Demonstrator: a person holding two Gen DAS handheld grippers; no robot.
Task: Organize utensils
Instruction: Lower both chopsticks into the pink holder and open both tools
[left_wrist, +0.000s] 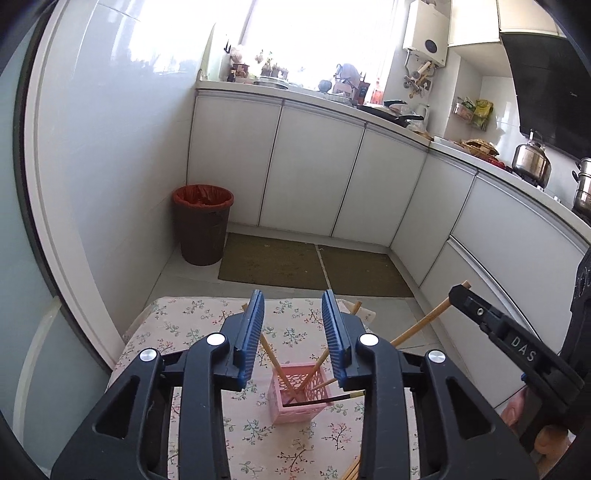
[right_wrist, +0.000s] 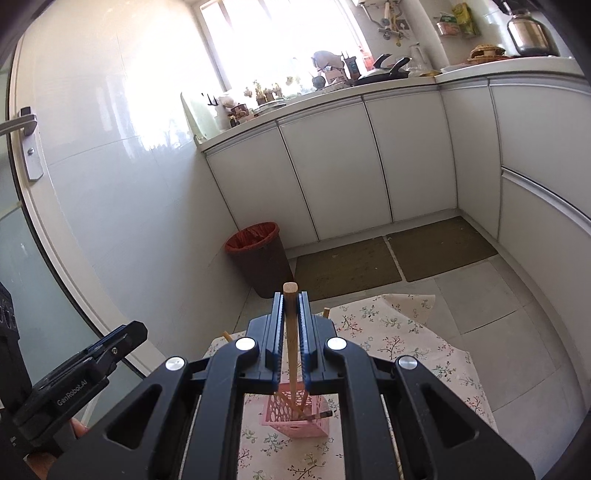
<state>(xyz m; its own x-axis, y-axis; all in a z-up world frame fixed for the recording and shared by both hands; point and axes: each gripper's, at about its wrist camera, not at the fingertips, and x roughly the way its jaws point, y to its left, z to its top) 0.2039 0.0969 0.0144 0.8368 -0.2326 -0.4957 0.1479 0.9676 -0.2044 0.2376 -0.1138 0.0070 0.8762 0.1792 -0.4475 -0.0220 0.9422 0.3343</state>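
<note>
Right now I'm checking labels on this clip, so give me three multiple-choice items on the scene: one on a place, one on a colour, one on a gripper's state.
1. Where does the holder basket stand?
A. on the floral tablecloth
B. on the kitchen counter
C. on the floor mat

2. What colour is the basket?
A. green
B. pink
C. white

3. How is the right gripper?
A. open and empty
B. shut on the basket
C. shut on a wooden chopstick

Answers:
1 A, the basket sits on the tablecloth.
2 B, its lattice walls are pink.
3 C, the right gripper has its blue pads pressed on the wooden chopstick above the basket.
</note>
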